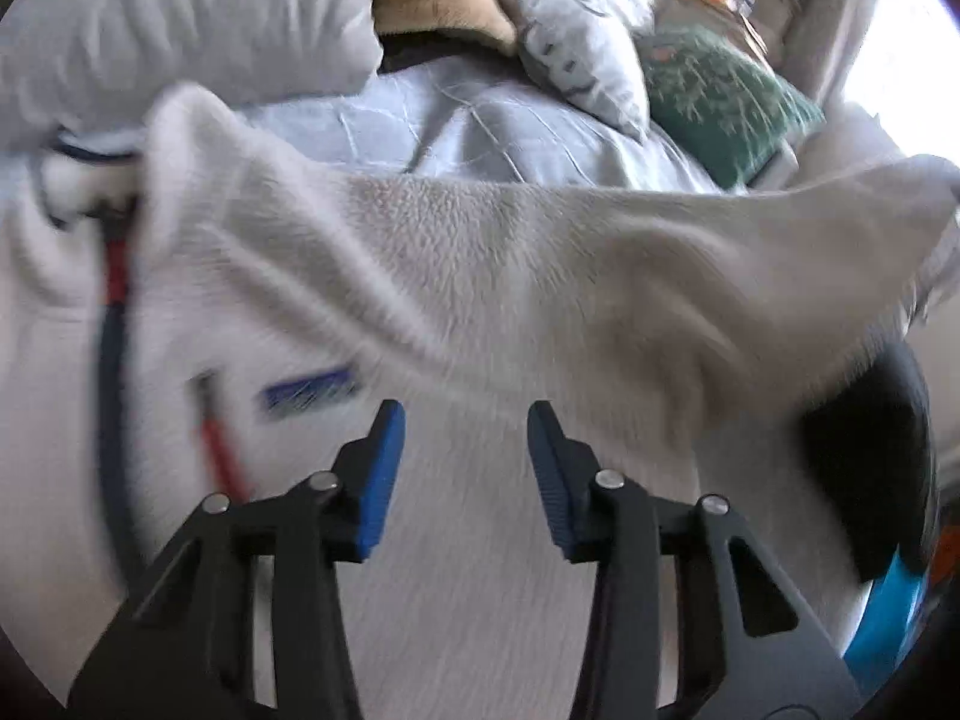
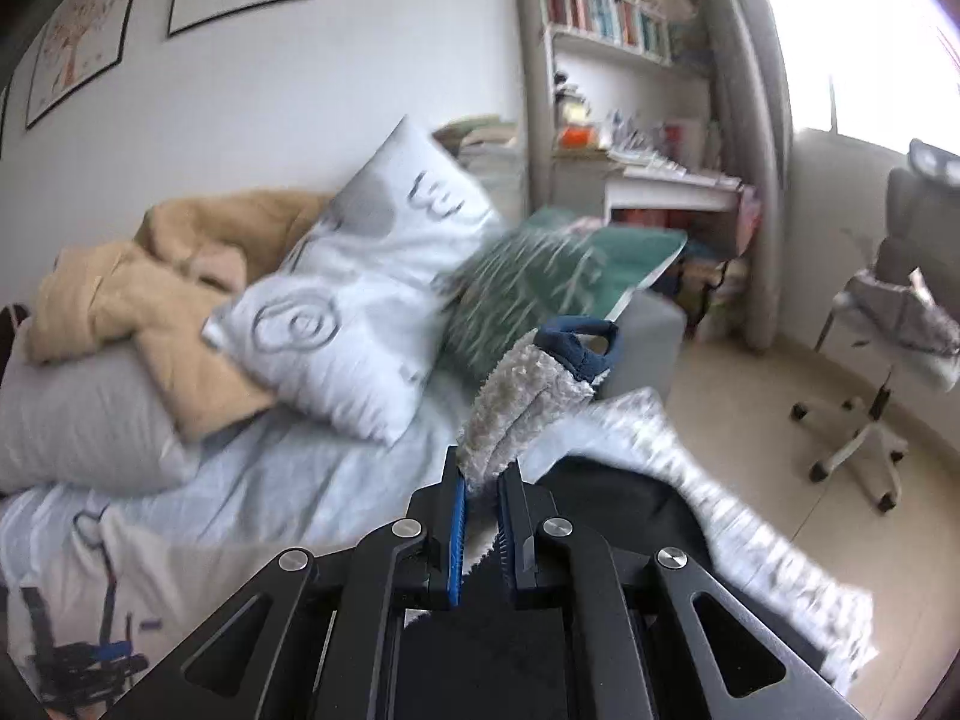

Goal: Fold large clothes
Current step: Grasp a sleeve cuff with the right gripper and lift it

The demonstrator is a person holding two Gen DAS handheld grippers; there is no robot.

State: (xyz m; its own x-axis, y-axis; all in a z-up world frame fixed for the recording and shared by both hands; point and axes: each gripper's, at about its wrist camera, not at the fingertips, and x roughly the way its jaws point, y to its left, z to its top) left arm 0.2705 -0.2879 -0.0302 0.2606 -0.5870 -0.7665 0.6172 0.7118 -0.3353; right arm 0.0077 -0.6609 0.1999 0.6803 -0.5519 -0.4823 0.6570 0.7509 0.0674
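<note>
My right gripper (image 2: 480, 486) is clenched on a sleeve (image 2: 528, 396) of the white fleece jacket (image 1: 468, 276), the fluffy fabric bunched between the blue pads and rising toward the centre of the right wrist view, where its navy cuff (image 2: 579, 345) sticks up. My left gripper (image 1: 465, 426) stands released, its jaws spread wide with nothing between them, low in the left wrist frame over the body of the jacket. That jacket fills the lower and middle part of the left view, with a navy zipper line (image 1: 111, 396) at the left and the sleeve stretching to the right edge. Beyond it lies the pale blue bedspread (image 1: 456, 120), and farther up a patterned white pillow (image 2: 366, 294), a green cushion (image 2: 558, 276) and a tan blanket (image 2: 162, 288). At the right of the right wrist view an office chair (image 2: 882, 360) stands on the floor.
</note>
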